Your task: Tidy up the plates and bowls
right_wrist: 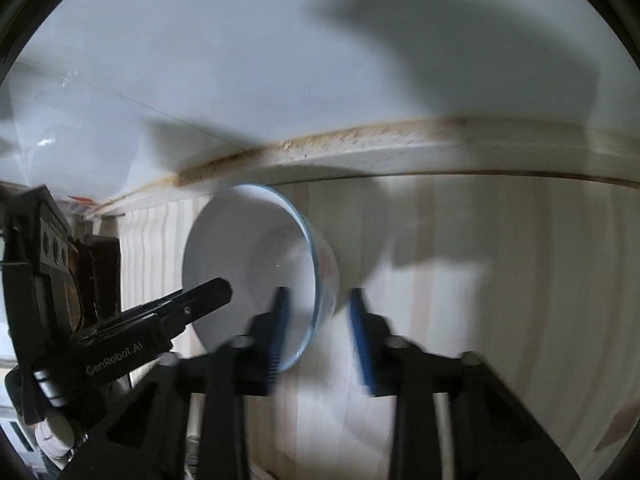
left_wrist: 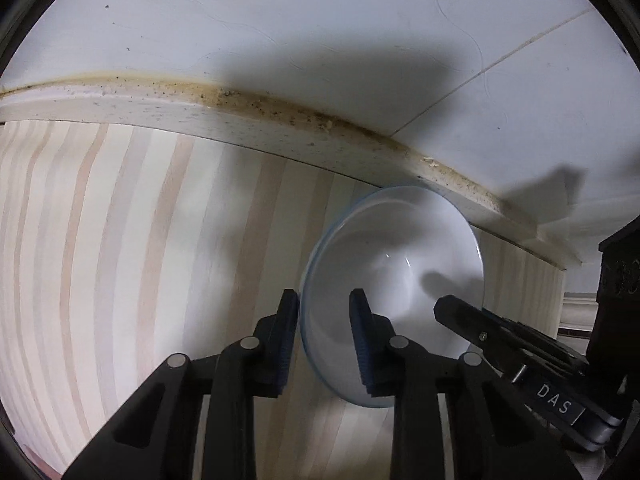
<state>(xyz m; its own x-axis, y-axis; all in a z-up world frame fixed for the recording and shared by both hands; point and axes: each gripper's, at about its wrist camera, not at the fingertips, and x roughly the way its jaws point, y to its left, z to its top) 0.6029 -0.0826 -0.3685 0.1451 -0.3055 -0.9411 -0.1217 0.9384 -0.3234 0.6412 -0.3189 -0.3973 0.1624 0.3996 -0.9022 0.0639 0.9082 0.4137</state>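
Observation:
A white bowl point(left_wrist: 400, 264) with a bluish rim sits on the pale striped wooden tabletop point(left_wrist: 120, 240), close to the back edge. My left gripper point(left_wrist: 324, 294) straddles the bowl's left rim, one blue pad outside and one inside, shut on it. Across the bowl, my right gripper point(left_wrist: 444, 304) reaches in from the right. In the right wrist view the same bowl point(right_wrist: 240, 248) has its right rim between the blurred pads of my right gripper point(right_wrist: 319, 292), which is shut on it. My left gripper point(right_wrist: 220, 286) enters from the left there.
A pale wooden strip point(left_wrist: 280, 116) with a stained, speckled seam runs along the back of the tabletop, with a white surface point(left_wrist: 320, 20) behind it. A clear rounded object point(right_wrist: 60, 120) shows at the upper left of the right wrist view. Bare tabletop point(right_wrist: 500, 280) spreads to the right.

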